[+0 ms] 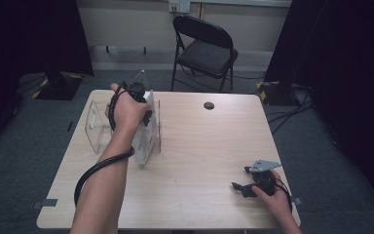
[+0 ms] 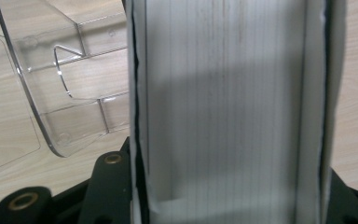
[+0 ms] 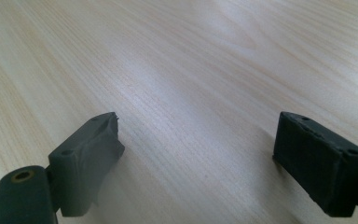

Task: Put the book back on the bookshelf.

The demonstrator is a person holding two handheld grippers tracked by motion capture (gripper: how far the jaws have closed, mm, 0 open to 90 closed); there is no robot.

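Note:
A thick white book (image 1: 145, 141) stands upright on the wooden table (image 1: 204, 146), held from above by my left gripper (image 1: 145, 111), which is shut on it. In the left gripper view the book's page edge (image 2: 223, 112) runs up between the black jaws, which press on both covers. A clear plastic book stand (image 1: 95, 127) sits just left of the book, and its curved wall (image 2: 60, 93) lies beside the book. My right gripper (image 1: 243, 187) rests at the table's near right, open with only bare wood between its fingers (image 3: 198, 158).
A small black round cap (image 1: 208, 105) is set into the table's far middle. A black folding chair (image 1: 204, 48) stands behind the table. Cables lie on the floor at the right (image 1: 292, 112).

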